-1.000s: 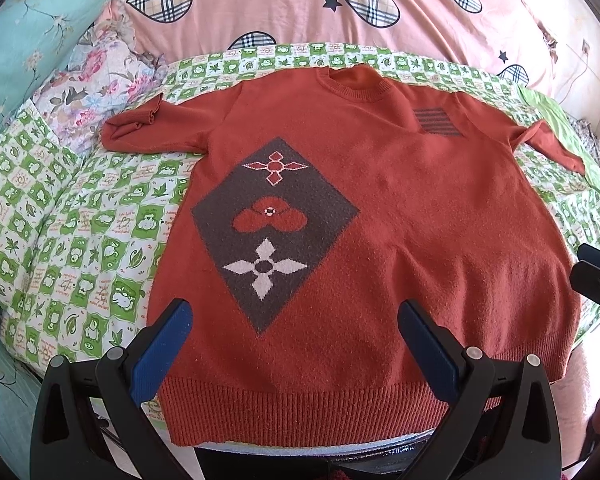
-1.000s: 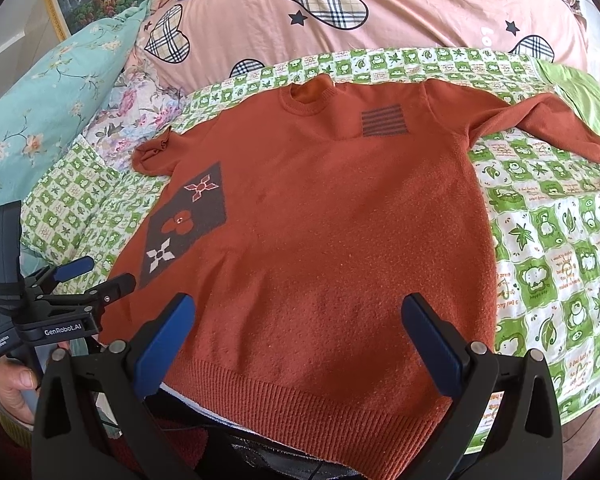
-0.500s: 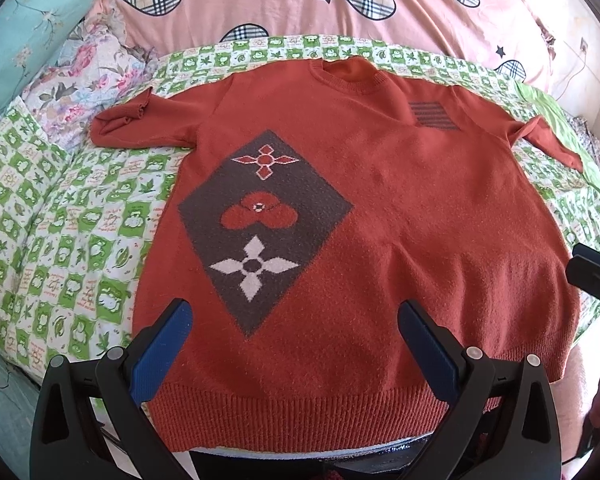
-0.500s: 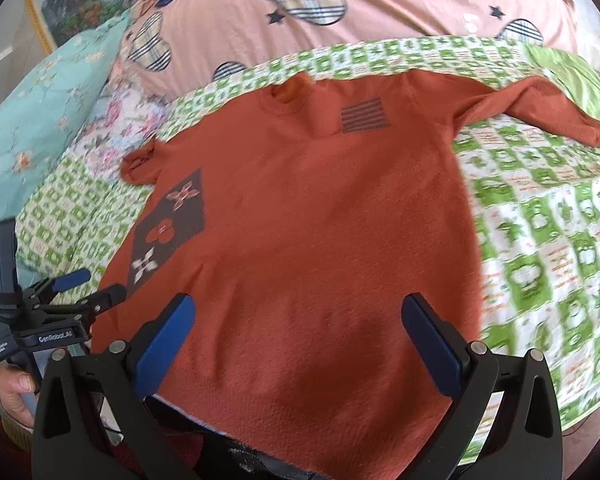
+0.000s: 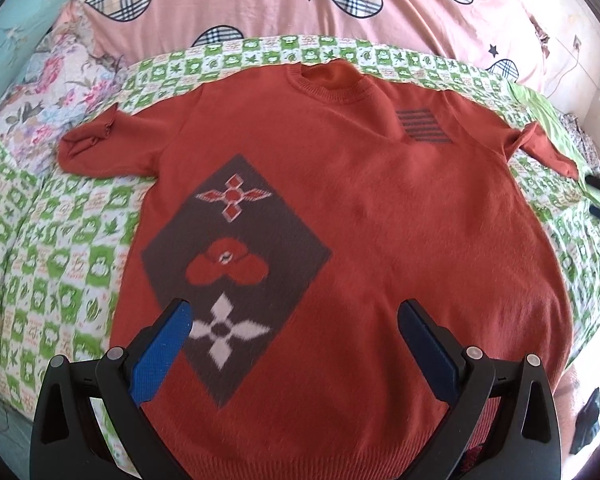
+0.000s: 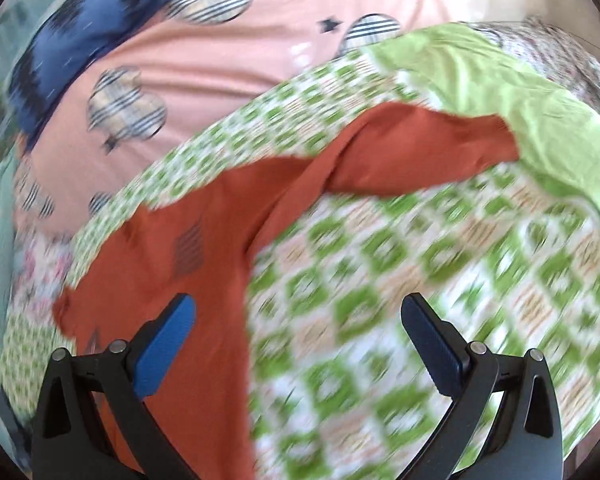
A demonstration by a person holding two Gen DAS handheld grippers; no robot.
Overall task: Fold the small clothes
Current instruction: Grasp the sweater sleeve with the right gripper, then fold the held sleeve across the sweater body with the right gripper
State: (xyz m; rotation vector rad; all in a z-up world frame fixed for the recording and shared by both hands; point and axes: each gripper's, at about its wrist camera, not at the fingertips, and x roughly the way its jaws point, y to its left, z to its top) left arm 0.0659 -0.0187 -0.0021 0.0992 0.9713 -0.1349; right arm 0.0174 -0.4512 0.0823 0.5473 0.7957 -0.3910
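Green-checked quilt (image 5: 60, 264) is overlaid by flat rust sweater (image 5: 400, 240); left gripper (image 5: 296, 320) and right gripper (image 6: 298, 316) are held spread above it, nothing pinched.

One sweater (image 5: 380, 240) (two sleeves), two claws.

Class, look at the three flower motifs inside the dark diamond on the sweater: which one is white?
The white flower, the lowest in the diamond and nearest the left gripper. The two motifs above it are orange-red like the sweater.
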